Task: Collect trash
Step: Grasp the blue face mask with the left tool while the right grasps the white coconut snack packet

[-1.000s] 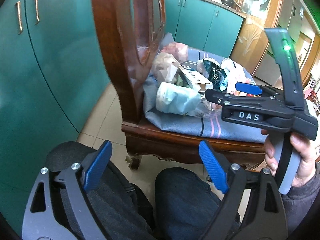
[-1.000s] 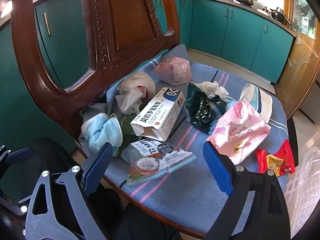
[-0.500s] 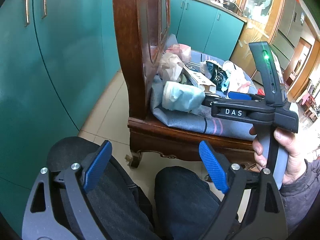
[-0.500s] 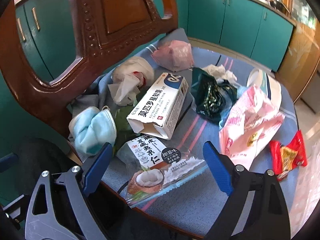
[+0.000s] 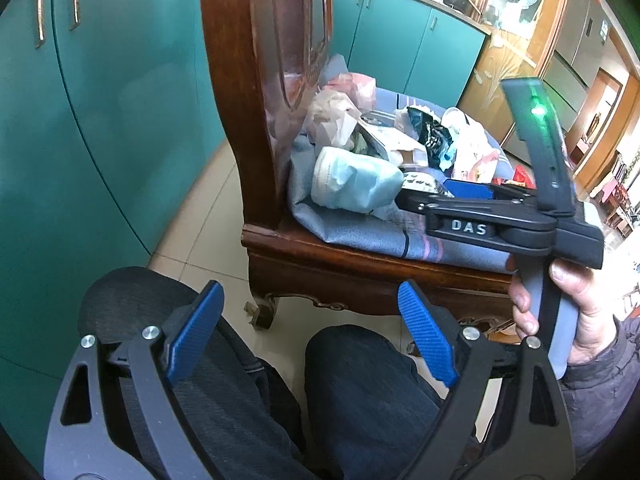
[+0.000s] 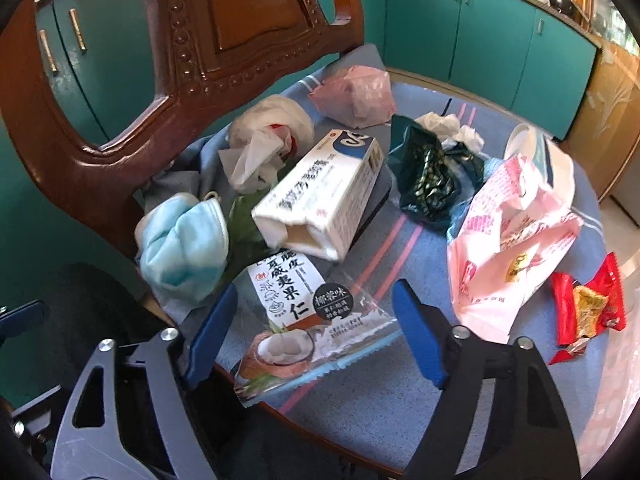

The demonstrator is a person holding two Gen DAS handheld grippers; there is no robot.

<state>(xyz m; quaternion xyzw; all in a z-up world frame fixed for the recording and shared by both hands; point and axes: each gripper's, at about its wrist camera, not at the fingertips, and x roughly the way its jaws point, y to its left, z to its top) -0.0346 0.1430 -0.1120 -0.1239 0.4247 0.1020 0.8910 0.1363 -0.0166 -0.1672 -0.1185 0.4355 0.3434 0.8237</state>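
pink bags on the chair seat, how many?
2. A crumpled pink bag at the back of the seat cushion near the chair back; a larger printed pink bag on the seat's right side, beside the red wrapper. More could be buried under the pile.

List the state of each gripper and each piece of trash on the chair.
Left gripper: open, empty.
Right gripper: open, empty.
Box: on its side, end open.
Mask: crumpled.
Coconut packet: flat, between the right fingers.
Red wrapper: torn open.

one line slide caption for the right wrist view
Open right gripper poised over a clear coconut-print snack wrapper among litter on a blue striped chair cushion.
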